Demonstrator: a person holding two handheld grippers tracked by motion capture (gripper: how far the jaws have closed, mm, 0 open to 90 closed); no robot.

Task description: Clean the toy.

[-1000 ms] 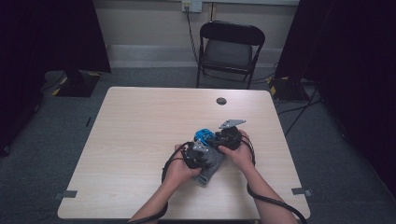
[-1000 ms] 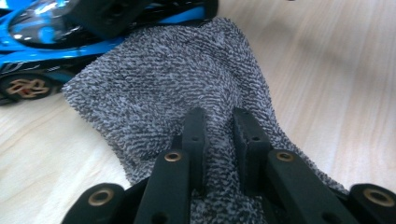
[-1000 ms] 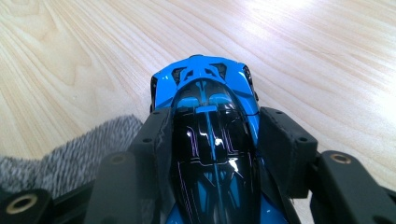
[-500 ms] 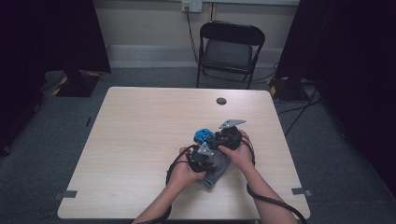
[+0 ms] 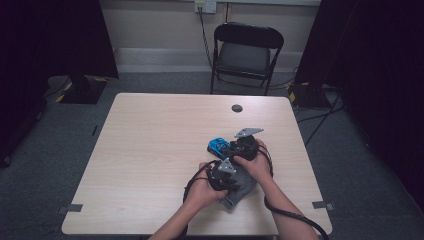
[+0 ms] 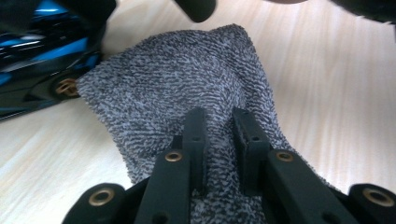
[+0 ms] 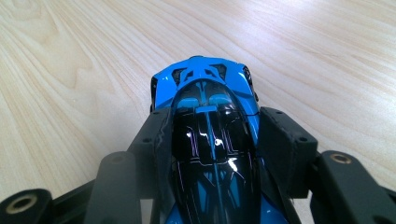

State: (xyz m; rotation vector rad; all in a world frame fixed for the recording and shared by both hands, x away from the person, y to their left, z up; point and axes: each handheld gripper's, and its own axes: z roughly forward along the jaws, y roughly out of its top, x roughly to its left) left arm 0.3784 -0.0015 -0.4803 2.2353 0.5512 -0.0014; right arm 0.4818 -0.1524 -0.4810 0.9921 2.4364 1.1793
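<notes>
While the right gripper (image 7: 212,154) clamps the blue toy car (image 7: 208,135), the left gripper (image 6: 219,140) pinches the grey cloth (image 6: 187,79). Hard wiping could twist the car loose.

Readable text: none in any view.
Glossy blue and black toy car (image 7: 212,140): bears pale line markings on its dark canopy, no letters or numbers.
Speckled grey terry cloth (image 6: 187,88): carries no label or tag.
Pale wood-grain table (image 5: 150,145): shows no print or sign.
Black gripper jaws: show only brass rivets, no brand mark.
</notes>
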